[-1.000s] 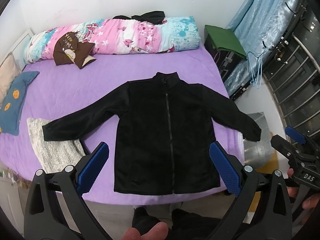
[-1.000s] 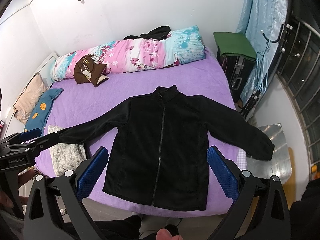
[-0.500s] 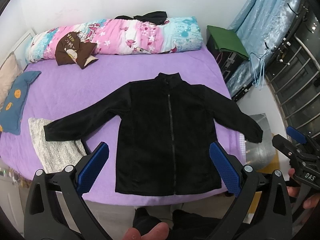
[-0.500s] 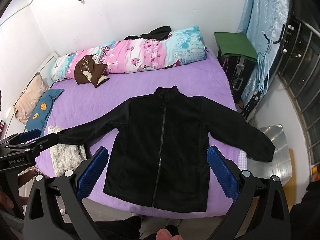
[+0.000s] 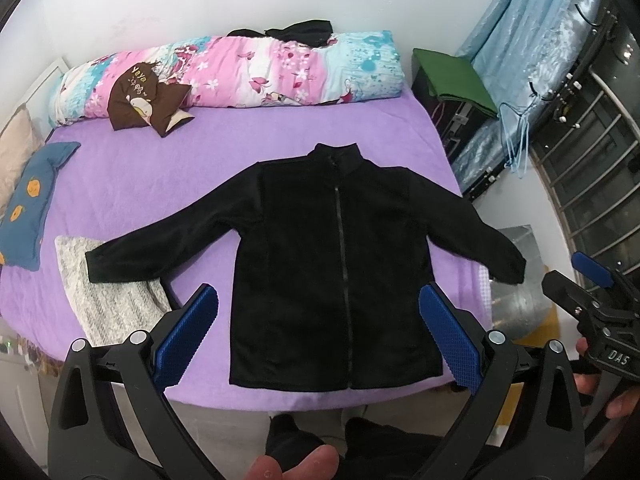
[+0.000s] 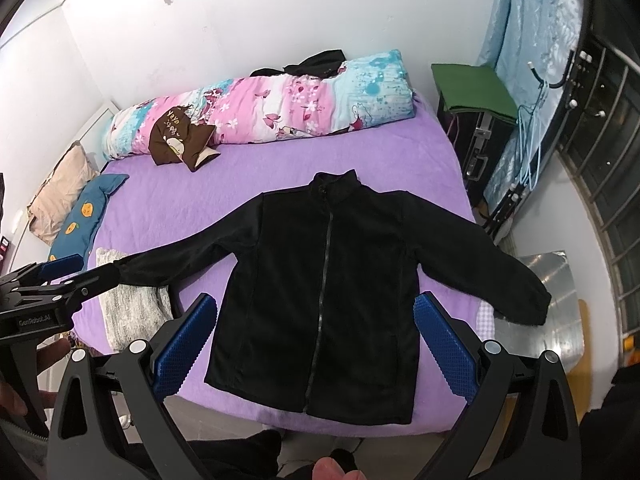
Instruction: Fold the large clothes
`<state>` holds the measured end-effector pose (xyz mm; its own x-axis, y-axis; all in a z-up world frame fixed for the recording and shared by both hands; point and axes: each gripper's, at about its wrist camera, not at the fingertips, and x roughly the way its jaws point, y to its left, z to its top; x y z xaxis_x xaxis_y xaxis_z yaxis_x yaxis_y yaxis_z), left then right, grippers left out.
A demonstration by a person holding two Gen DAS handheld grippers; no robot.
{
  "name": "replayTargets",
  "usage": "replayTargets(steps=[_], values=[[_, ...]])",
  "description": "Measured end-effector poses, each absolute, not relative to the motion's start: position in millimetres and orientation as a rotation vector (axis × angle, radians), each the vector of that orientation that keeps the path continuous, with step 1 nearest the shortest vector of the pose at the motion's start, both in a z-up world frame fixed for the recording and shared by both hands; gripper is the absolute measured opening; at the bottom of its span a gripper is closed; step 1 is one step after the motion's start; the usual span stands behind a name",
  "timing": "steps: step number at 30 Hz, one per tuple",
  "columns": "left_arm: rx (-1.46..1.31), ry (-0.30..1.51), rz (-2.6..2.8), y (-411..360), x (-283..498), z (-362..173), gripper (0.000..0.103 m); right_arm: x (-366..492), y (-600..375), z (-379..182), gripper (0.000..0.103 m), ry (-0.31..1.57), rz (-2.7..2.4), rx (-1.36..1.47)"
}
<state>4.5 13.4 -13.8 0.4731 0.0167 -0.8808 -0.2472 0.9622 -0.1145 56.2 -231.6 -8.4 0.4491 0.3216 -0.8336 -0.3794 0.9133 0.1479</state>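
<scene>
Black left claw (image 5: 318,332) with blue textured pads (image 5: 188,334), silver screws.

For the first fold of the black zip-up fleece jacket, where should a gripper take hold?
Take the black zip-up fleece jacket by a sleeve cuff. It lies flat, zipped, sleeves spread. The right gripper, open, could probably pinch the right cuff from the outer side, where it overhangs the purple bed edge.

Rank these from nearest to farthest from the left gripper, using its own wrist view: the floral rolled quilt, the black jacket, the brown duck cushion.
From the left gripper:
1. black jacket, spread flat on the near part of the bed, straight ahead.
2. brown duck cushion, far left, leaning on the quilt's front.
3. floral rolled quilt, along the back wall.
</scene>
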Motion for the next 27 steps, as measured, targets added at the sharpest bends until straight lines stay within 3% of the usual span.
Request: replayTargets(steps=[13,20,27], values=[[-0.26,1.162,0.158,14,24,-56,0.097,90,-270,-55,0.097,1.134,0.339,0.069],[-0.47,1.194,0.198,36,45,-119,0.097,122,-281,-106,0.097,1.187,0.318,0.064],[-0.352,1.209,0.198,-3,92,-184,0.097,166,-331,-176,0.097,1.202,0.19,0.185]])
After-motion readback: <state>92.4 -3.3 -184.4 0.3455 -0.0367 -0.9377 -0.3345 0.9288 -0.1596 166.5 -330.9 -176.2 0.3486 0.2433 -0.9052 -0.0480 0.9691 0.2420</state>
